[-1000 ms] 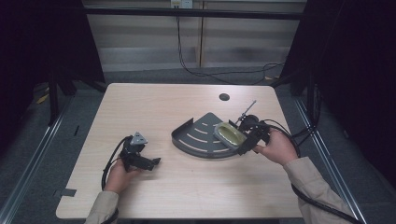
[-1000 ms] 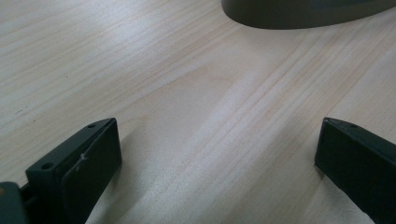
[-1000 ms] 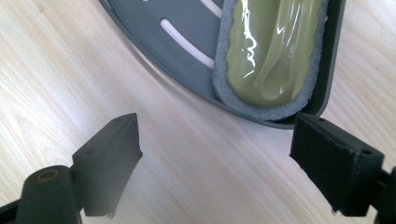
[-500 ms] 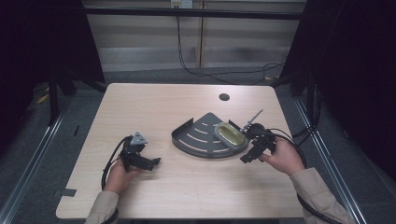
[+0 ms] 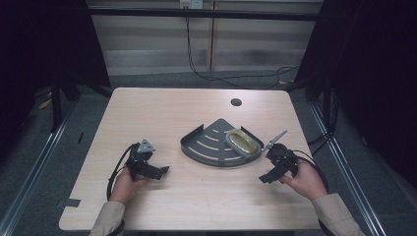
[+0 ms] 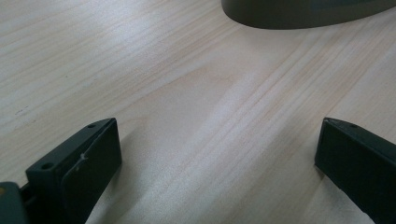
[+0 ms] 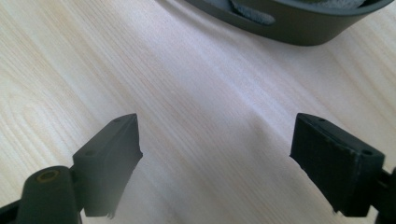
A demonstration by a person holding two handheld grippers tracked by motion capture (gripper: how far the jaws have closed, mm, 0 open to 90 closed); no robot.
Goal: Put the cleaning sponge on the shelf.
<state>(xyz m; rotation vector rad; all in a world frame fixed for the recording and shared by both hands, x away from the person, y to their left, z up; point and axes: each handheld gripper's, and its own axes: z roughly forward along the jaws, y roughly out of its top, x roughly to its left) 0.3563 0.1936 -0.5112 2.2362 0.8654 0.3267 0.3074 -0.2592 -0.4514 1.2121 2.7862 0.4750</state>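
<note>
A pale wooden table carries a dark grey, fan-shaped slotted tray near its middle, and a yellowish oval object lies in the tray's right part, against the rim. The right gripper sits just beside the tray's right corner, held in the person's right hand; the left gripper rests left of the tray, apart from it, in the left hand. Both grippers have their jaws spread wide over bare wood, holding nothing. The right gripper view brings the tray's curved wall close, with a slot cut in it, while the left gripper view catches the tray's rounded edge farther off.
</note>
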